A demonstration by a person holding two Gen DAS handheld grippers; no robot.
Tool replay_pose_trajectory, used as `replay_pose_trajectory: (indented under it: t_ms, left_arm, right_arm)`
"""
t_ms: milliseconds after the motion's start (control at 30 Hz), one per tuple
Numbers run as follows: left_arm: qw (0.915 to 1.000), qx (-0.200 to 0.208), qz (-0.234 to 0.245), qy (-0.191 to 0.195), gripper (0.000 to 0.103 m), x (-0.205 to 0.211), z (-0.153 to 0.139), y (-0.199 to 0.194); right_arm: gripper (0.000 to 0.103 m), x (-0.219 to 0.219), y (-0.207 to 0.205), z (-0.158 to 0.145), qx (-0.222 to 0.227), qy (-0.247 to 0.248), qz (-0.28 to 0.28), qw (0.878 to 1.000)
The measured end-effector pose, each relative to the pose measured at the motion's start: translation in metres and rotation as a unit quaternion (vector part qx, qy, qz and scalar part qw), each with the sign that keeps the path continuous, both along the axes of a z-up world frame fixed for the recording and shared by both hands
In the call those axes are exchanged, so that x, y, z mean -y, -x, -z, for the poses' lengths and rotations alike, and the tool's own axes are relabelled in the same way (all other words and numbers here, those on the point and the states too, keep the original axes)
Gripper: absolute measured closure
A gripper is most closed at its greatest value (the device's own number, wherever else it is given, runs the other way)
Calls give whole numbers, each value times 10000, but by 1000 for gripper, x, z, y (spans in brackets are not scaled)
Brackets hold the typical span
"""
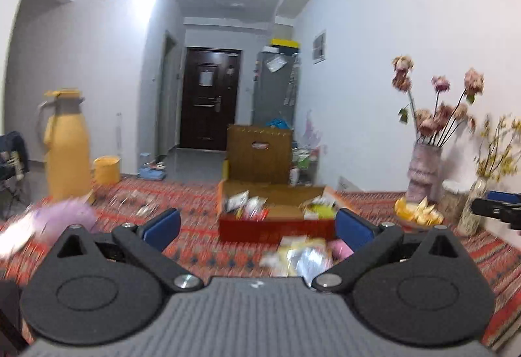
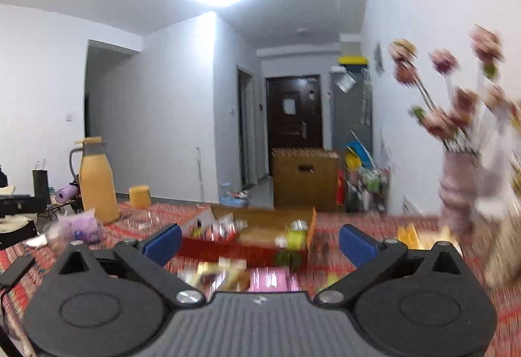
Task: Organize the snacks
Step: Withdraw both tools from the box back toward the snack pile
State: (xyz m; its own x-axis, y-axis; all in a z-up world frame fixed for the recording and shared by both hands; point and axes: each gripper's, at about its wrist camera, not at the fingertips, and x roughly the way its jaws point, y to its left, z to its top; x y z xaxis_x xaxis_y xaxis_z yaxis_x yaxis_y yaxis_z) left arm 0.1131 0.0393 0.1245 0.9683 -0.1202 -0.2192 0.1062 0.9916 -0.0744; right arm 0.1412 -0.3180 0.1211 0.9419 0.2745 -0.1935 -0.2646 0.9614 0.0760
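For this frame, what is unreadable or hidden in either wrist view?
- Loose snack packets, left wrist view: motion blur, near edge hidden behind the gripper body; kinds unreadable.
- Red box contents, right wrist view: smeared, partly behind the right gripper; no count.
- Purple bag, left wrist view: blurred; print unreadable.
- Flower vase, right wrist view: blurred.

Motion blur smears loose snack packets (image 1: 299, 254) on the bench (image 1: 202, 246); labels unreadable. Purple bag (image 1: 65, 217) blurred, left edge crops it. Right hand-held gripper (image 1: 498, 210) cut off at frame edge. Flower vase (image 2: 459, 191) smeared. Box (image 2: 247, 240) contents unidentifiable.
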Motion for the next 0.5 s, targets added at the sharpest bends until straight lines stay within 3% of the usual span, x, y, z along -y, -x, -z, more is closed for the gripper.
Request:
replay_pose_trajectory:
  t_ms: [133,233,300,400,500]
  left_arm:
    - [9986,-490,-158,-120,0,14,51,33]
    - [9942,-1023,-87,-318,0,26,80,36]
    - [9911,-1273,-73,-370,0,25,92,33]
    - [9900,-1357,-65,-381,0,30,94,27]
    - [9900,-1363,-31,-366,0,34,92,20]
  right_arm:
    - [0,-2,53,56,-271,-184,293,9990]
    - [0,-6,63,96,-801,-387,237,9958]
    - [0,-13,58,116,-1237,-101,267,9919]
    - [0,-19,56,126,-1312,327,370,9901]
    - [0,-14,52,123,-1282,147,388,9909]
